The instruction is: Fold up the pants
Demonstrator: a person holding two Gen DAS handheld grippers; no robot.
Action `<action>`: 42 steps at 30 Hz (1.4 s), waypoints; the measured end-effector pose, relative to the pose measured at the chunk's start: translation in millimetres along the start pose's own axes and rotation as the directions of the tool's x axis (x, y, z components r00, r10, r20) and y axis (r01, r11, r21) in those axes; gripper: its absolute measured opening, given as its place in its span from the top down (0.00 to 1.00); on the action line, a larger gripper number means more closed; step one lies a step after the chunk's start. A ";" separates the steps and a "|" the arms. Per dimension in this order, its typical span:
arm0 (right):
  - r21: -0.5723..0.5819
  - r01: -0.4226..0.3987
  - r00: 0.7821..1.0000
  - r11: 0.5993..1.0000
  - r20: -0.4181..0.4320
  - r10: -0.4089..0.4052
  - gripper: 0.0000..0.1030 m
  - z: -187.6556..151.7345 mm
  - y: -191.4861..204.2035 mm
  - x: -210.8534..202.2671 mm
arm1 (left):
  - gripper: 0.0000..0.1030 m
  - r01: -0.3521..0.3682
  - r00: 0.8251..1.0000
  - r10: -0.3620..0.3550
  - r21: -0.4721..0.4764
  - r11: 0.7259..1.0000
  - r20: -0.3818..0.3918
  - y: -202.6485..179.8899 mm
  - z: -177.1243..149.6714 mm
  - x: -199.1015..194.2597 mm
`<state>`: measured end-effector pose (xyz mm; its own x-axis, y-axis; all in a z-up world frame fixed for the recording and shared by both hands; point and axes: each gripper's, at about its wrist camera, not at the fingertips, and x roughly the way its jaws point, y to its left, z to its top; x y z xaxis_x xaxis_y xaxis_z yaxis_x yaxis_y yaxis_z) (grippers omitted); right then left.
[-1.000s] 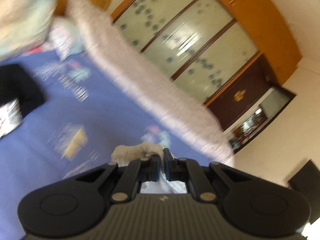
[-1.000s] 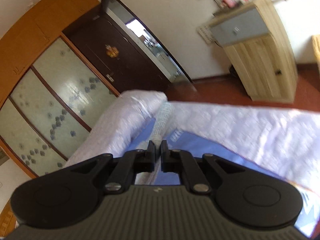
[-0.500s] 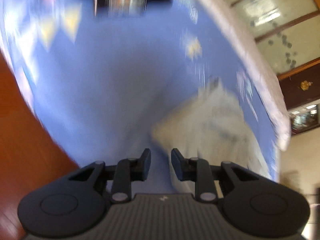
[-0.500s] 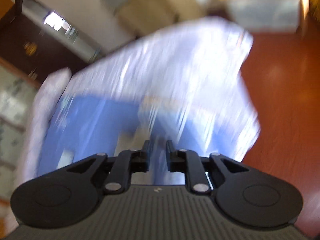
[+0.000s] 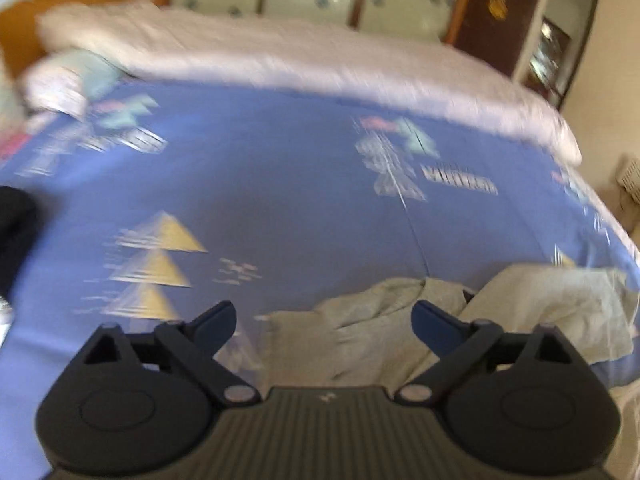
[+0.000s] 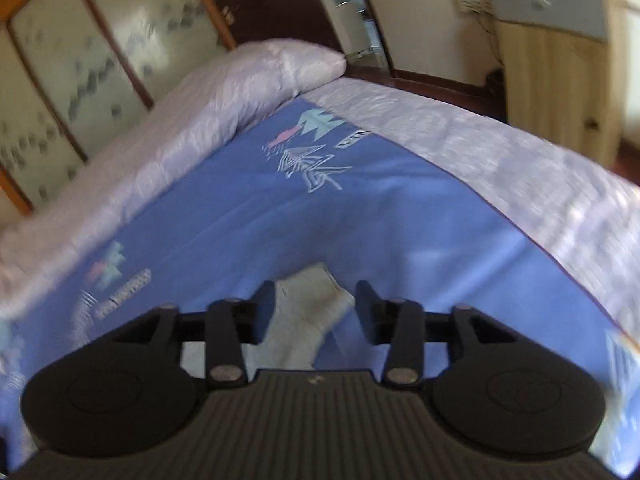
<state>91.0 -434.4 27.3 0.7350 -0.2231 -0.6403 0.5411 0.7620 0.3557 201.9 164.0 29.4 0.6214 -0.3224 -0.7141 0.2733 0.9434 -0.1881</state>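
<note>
Light beige pants [image 5: 400, 320] lie crumpled on the blue patterned bed sheet [image 5: 280, 184], near its front right corner. My left gripper [image 5: 323, 316] is wide open and empty, just above the pants' rumpled middle. In the right wrist view a pale end of the pants [image 6: 316, 312] lies on the sheet [image 6: 340, 208] between the fingers. My right gripper [image 6: 316, 300] is open and empty over it. The frames are blurred.
A rolled white quilt [image 5: 320, 56] runs along the bed's far side, with pillows [image 5: 68, 80] at the headboard. A black item [image 5: 14, 232] lies at the left. A wooden cabinet [image 6: 560, 52] stands past the foot of the bed, by the red floor.
Both grippers were shut on the pale pants a second ago. They have opened and let the pants drop onto the sheet, and both views have swung down toward the bed.
</note>
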 end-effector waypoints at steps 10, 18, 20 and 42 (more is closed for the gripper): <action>-0.089 0.089 0.976 0.992 -0.193 -0.105 0.38 -4.1 5.5 139.5 | 0.89 -0.011 0.999 0.009 -0.042 0.999 -0.053 8.2 -12.8 49.5; -0.055 0.097 0.993 0.994 0.074 -0.093 0.88 25.6 27.2 99.8 | 0.97 -0.192 0.956 0.256 -0.349 0.917 0.145 104.8 19.5 -19.0; 0.068 0.078 0.980 0.995 0.176 -0.088 0.88 47.9 13.5 84.4 | 0.98 -0.236 0.934 0.319 -0.390 0.890 0.163 115.4 19.8 -23.2; 0.101 0.120 0.981 0.988 -0.166 -0.102 0.53 46.2 32.3 129.5 | 0.16 -0.174 0.985 0.166 0.416 0.892 0.057 -10.9 11.5 57.3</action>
<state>222.6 -466.8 -12.7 0.5983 -0.1957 -0.7770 0.6636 0.6645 0.3435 242.9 134.3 -1.8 0.6988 -0.1654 -0.6960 0.4413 0.8654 0.2374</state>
